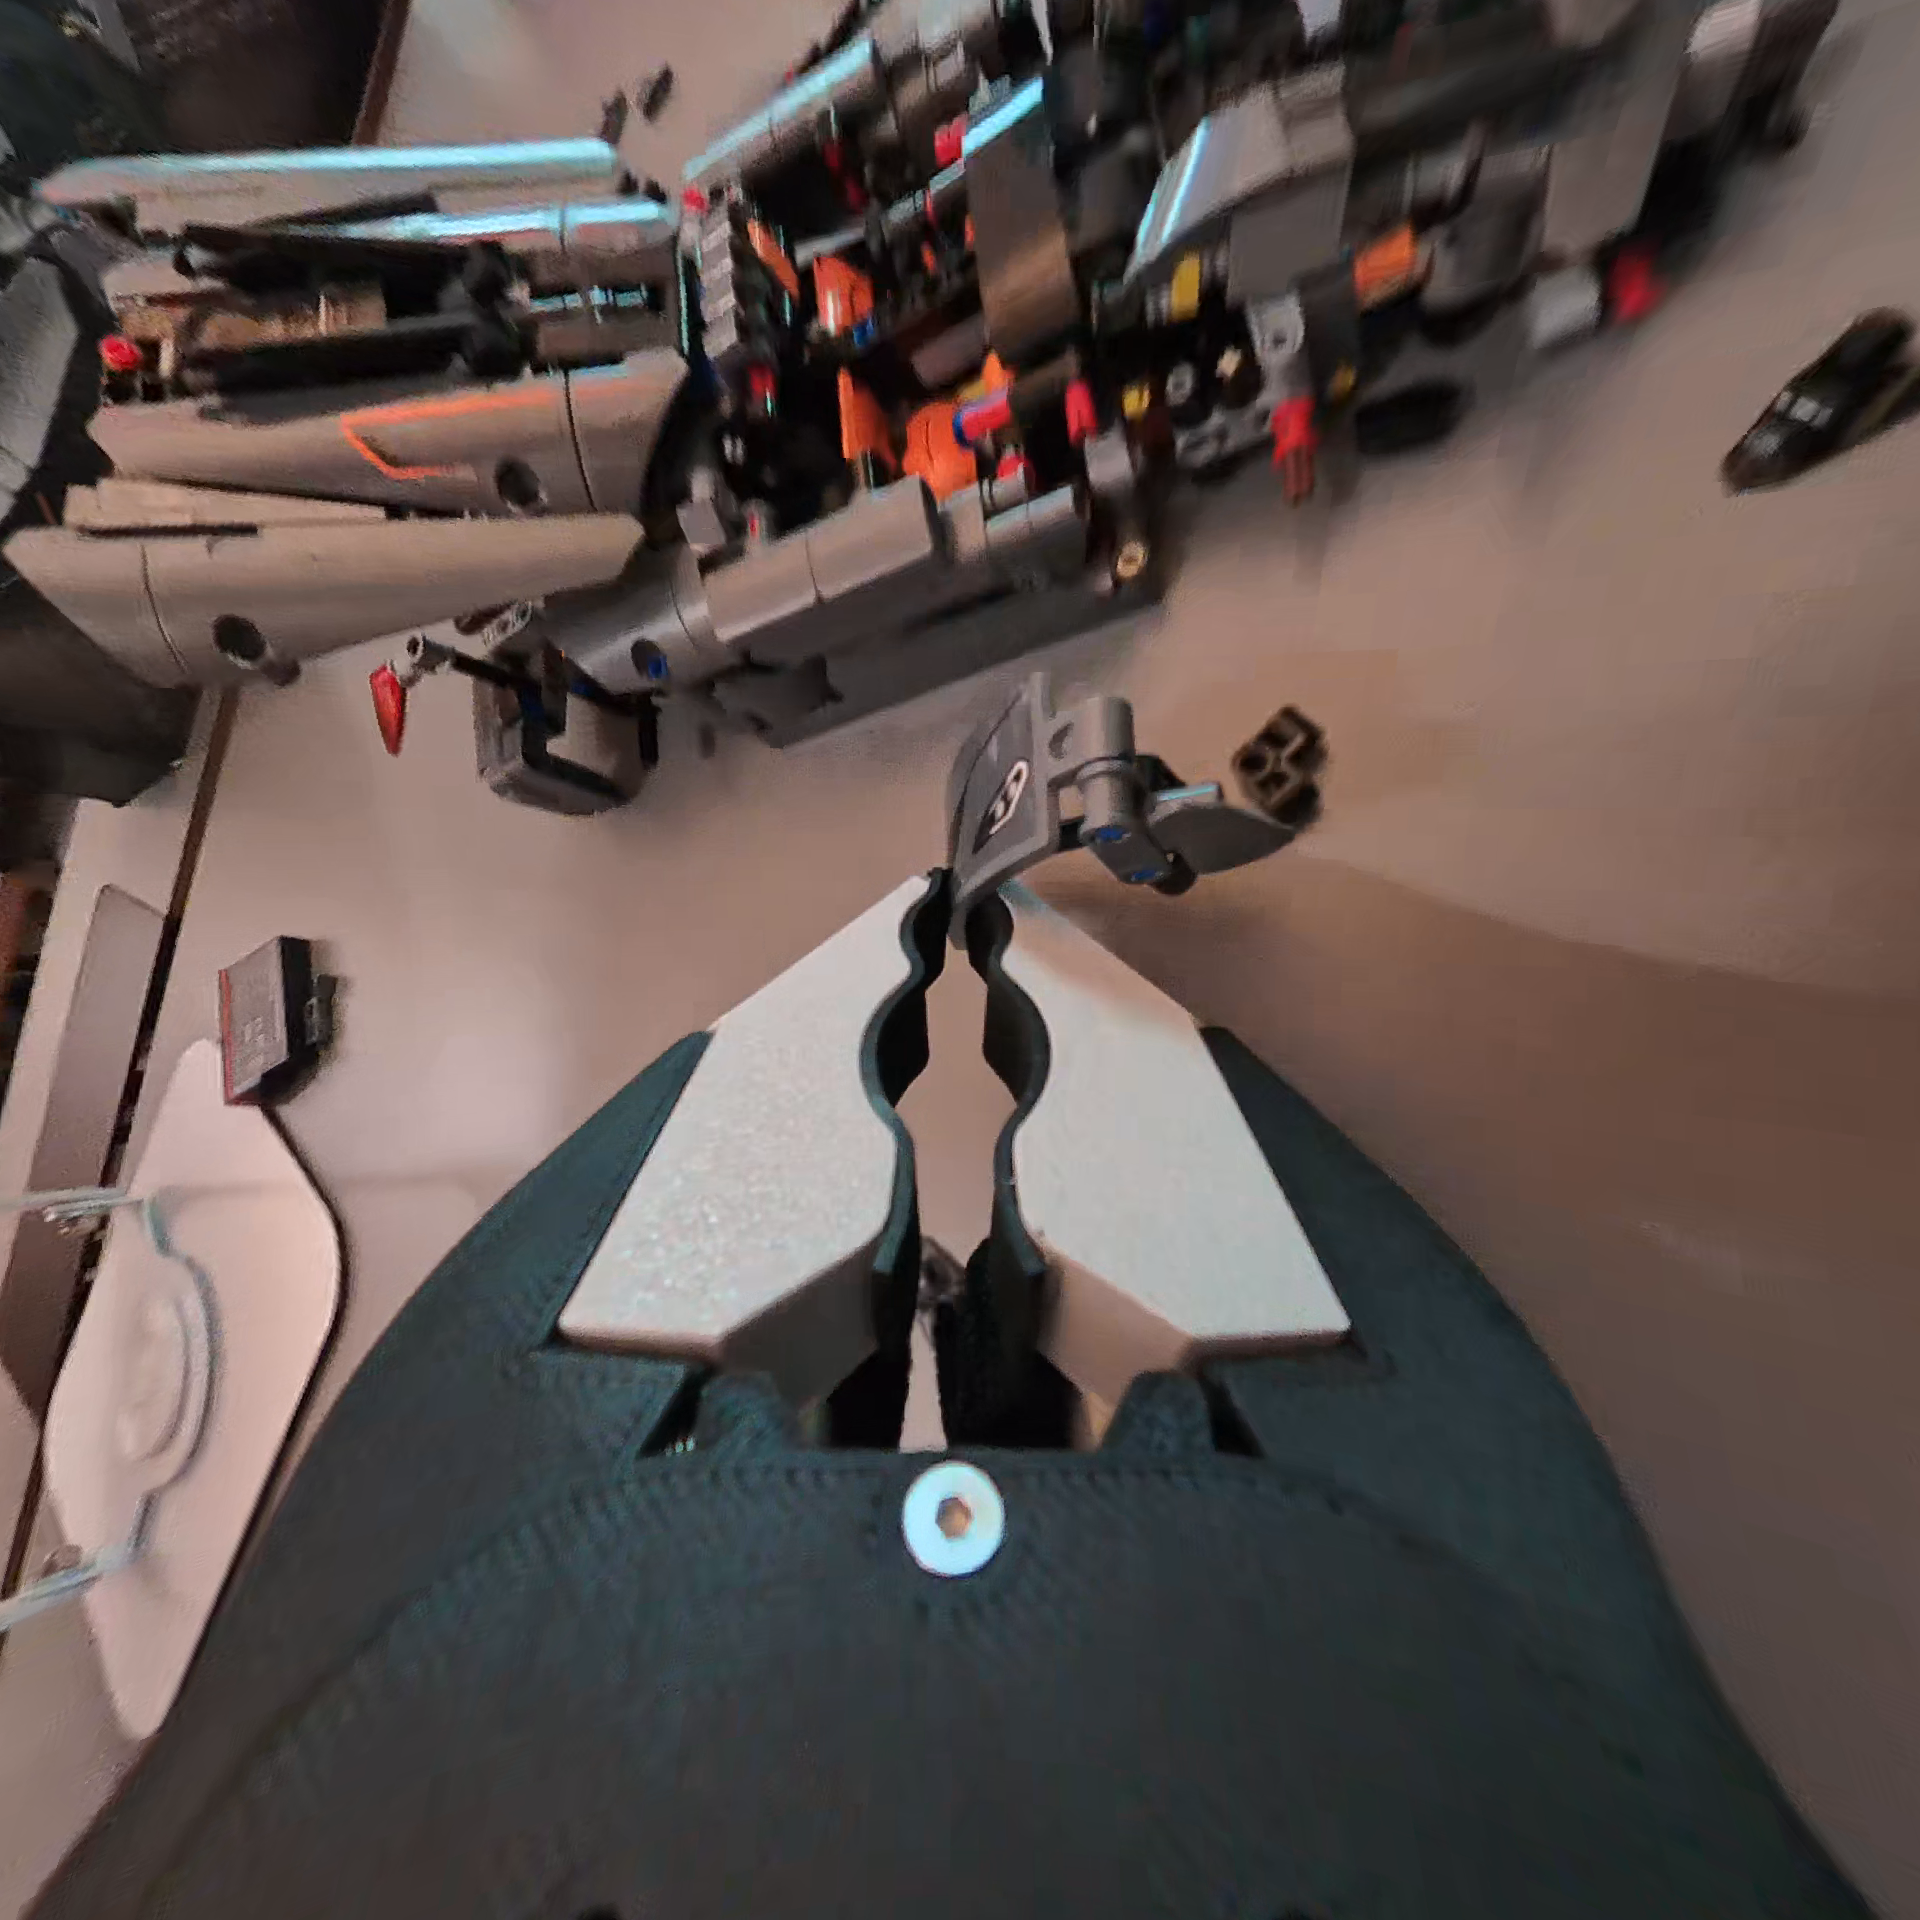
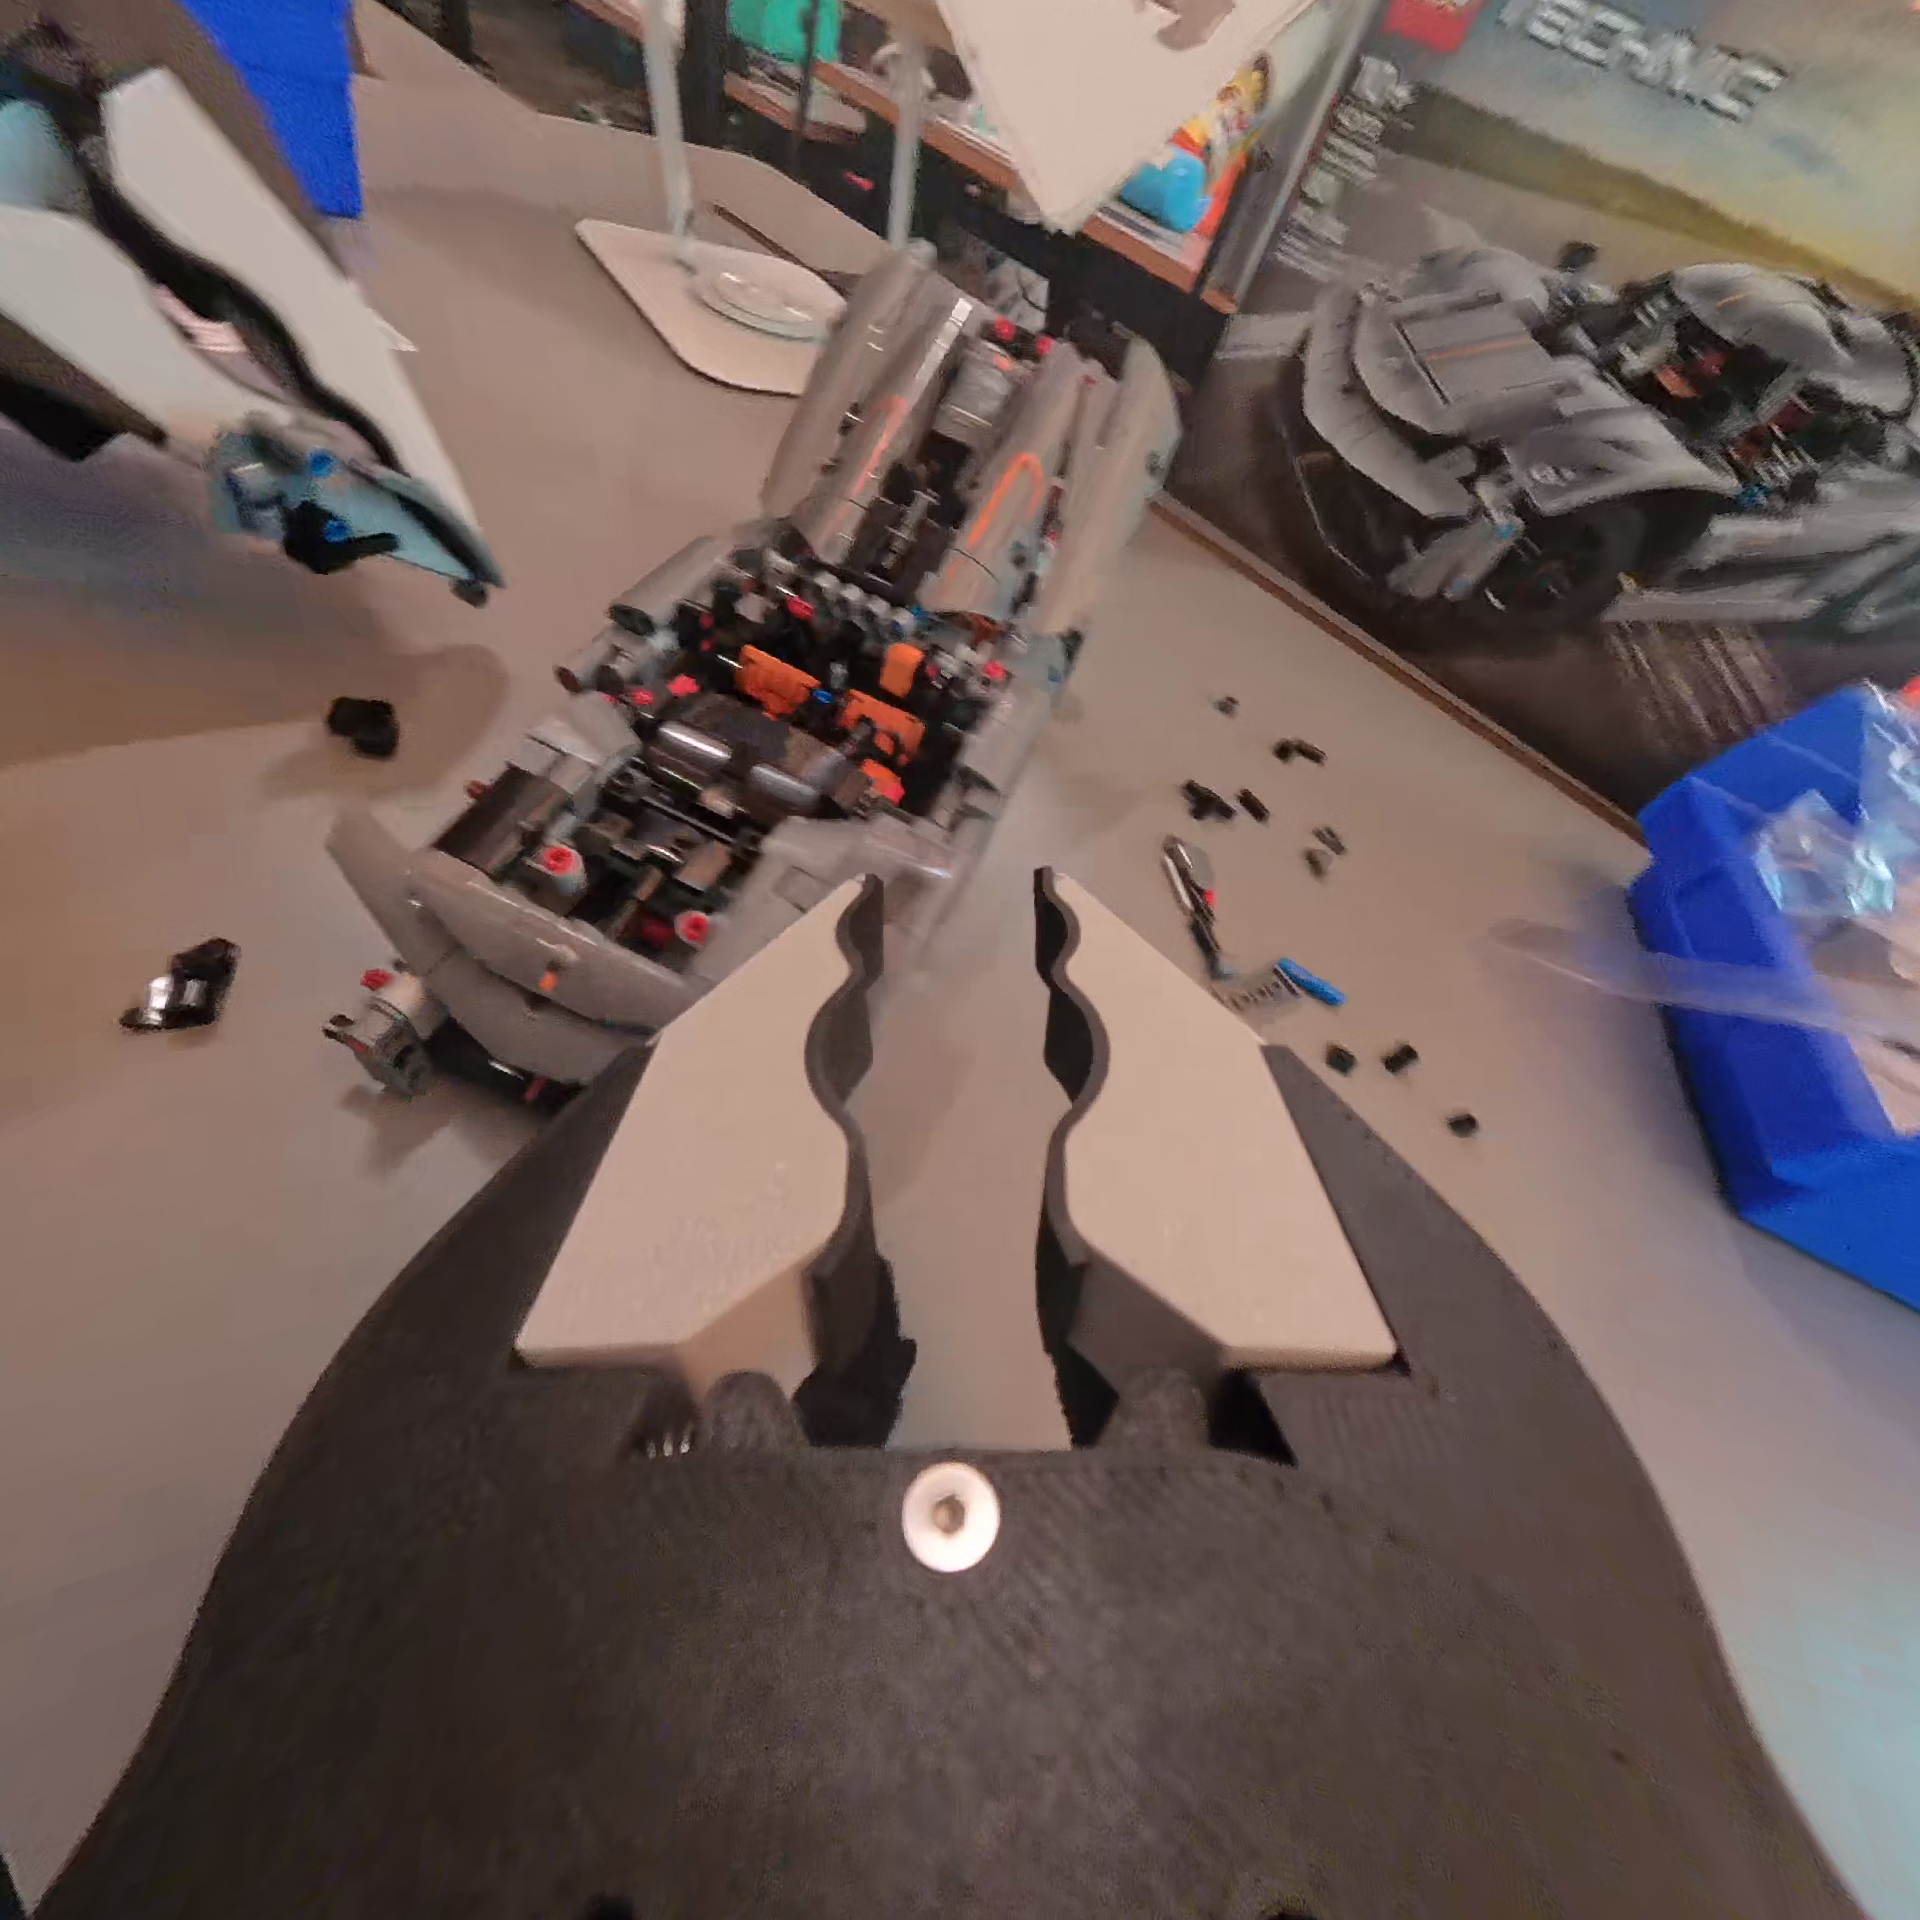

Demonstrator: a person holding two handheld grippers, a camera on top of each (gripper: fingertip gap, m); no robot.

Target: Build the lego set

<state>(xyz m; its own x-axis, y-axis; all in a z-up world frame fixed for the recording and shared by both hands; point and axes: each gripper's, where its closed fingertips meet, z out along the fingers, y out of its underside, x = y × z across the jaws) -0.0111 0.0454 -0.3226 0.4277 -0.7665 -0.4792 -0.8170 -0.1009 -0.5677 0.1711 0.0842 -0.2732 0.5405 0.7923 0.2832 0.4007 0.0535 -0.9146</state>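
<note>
A hobby or lab work desk indoors: a broad pale grey table (image 2: 312, 1195) fills the frame, with a white lamp base (image 2: 717, 296) at upper centre, cluttered shelves (image 2: 935, 125) behind it, a large set box (image 2: 1558, 416) propped at upper right and a blue parts bin (image 2: 1766, 1091) at right.

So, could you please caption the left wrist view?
Left tongs grip a grey panel subassembly beside the half-built car.

Bare table (image 2: 1039, 1091) is lying open between the grey model car (image 2: 748, 727) at centre and scattered black pieces (image 2: 1247, 800) at right.
</note>
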